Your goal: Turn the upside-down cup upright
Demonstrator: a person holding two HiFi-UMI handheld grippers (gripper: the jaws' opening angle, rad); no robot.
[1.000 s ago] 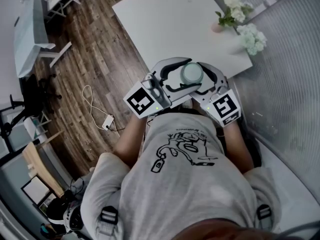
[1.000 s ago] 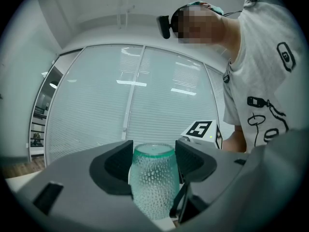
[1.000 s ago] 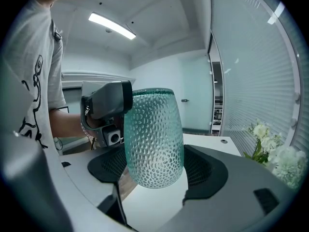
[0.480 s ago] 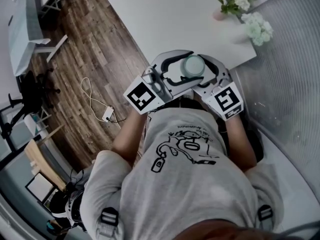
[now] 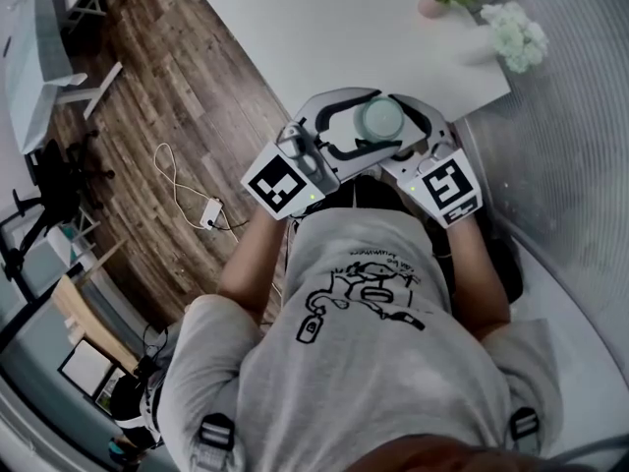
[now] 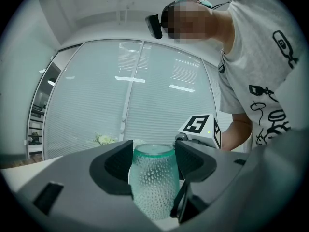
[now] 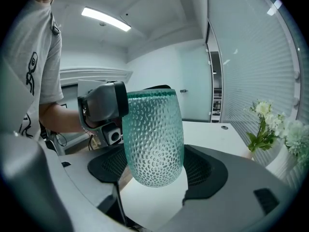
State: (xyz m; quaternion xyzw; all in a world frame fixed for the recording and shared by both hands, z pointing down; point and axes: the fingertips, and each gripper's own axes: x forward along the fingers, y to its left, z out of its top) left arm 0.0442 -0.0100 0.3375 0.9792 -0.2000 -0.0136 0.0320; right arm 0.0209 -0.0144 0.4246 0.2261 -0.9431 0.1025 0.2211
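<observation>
- Looking down in head view: pale green cup [image 5: 379,119] hangs in the air btwn both claws, over the near edge of the white table [image 5: 324,18], just ahead of the person's grey shirt [image 5: 364,332].
- L gripper [image 5: 370,124] comes in from the left and R gripper [image 5: 397,126] from the right. Their jaws ring the cup from opposite sides.
- Flowers [image 5: 516,32] sit at the table's far right corner, well apart from the cup. A white cord [image 5: 187,200] lies on the wood floor [image 5: 167,96], left of the person.
- L gripper view: jaws are wide, w/ both dark pads tight on the cup's upper sides, so it's holding the cup.
- Cup is upright here, open rim on top, dimpled glass. R gripper's marker cube [image 6: 200,127] shows just behind it, to the right.
- R gripper view: cup is upright, rim up, w/ its rounded base clear of the tabletop below.
- R jaws are wide too, w/ pads flanking the cup's lower part v. close. Can't tell whether they press on it.
- L gripper's finger [image 7: 104,103] touches the cup near the rim, on its left side. Flowers stand off to the right on the table.
</observation>
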